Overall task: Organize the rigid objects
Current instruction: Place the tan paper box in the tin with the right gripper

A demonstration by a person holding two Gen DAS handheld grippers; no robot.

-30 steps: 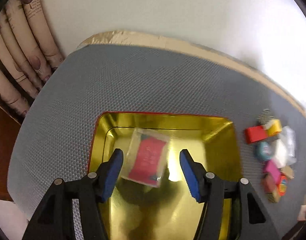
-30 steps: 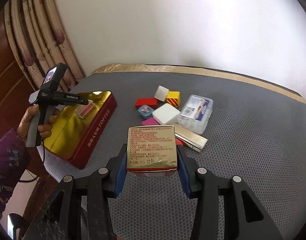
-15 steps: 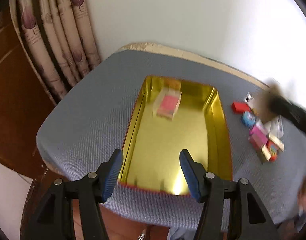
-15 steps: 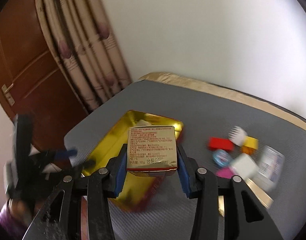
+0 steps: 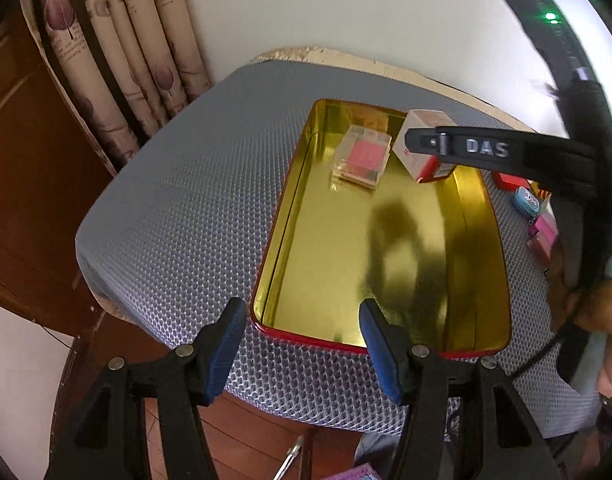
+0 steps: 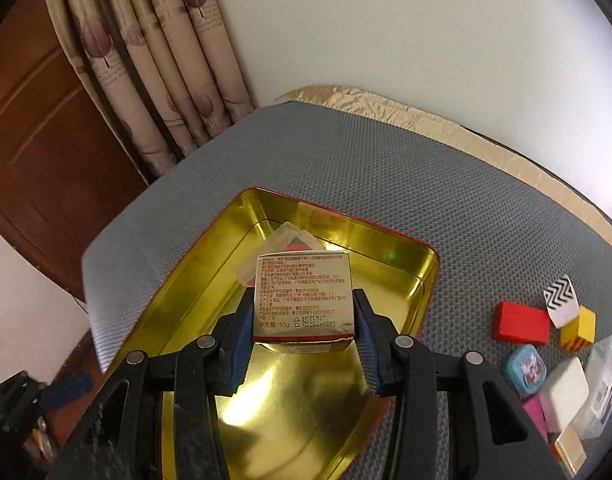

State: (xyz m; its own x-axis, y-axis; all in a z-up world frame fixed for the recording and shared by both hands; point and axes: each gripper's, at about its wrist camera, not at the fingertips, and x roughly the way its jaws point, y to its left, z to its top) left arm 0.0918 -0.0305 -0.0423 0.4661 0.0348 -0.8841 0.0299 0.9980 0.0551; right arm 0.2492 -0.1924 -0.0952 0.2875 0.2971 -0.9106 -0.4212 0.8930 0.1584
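We held the small gold printed carton [image 6: 304, 300] clamped in our right hand-held gripper [image 6: 304, 344] above the gold-lined red tin tray [image 6: 406, 280], beside its clear plastic box [image 5: 362, 158]; our left hand-held gripper [image 5: 300, 354] gaped empty at the tray's near edge.

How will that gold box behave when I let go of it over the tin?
The gold box looks like thin card, probably light; its lower edge is already dented. Flat-sided, so it should not roll. The tin floor is glossy, so it may slide toward the clear case.
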